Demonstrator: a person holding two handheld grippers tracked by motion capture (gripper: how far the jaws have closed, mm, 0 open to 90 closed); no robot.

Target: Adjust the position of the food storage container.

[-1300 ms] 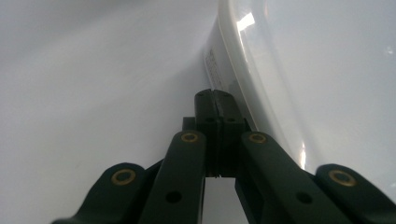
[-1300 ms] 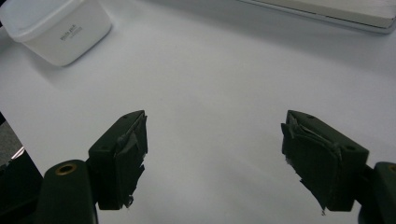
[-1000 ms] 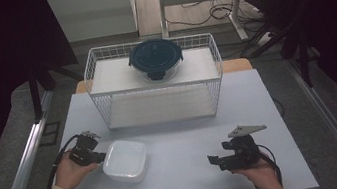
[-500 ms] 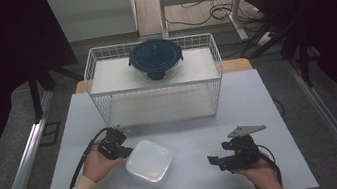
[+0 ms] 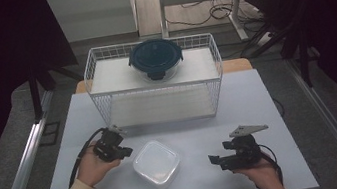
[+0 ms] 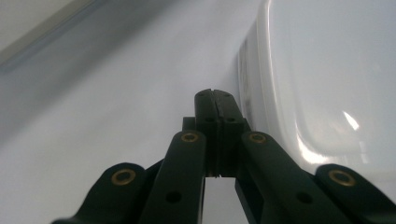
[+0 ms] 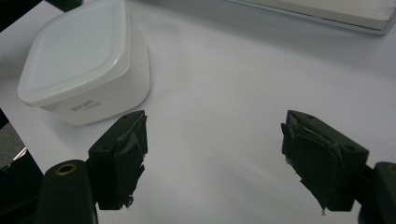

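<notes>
A white lidded tub [image 5: 156,163] is set near the front edge of the table [image 5: 259,106], about midway along it, lid up. It is roughly square, so no long axis can be told; its corners are turned toward the table edges. The left gripper [image 5: 123,151] is held with jaws pressed together, empty, tip just beside the tub's left wall, likely placed for pushing, not grasping. The right gripper [image 5: 215,160] is held wide, empty, near the front right corner, aimed at the tub, probably readied to receive it.
</notes>
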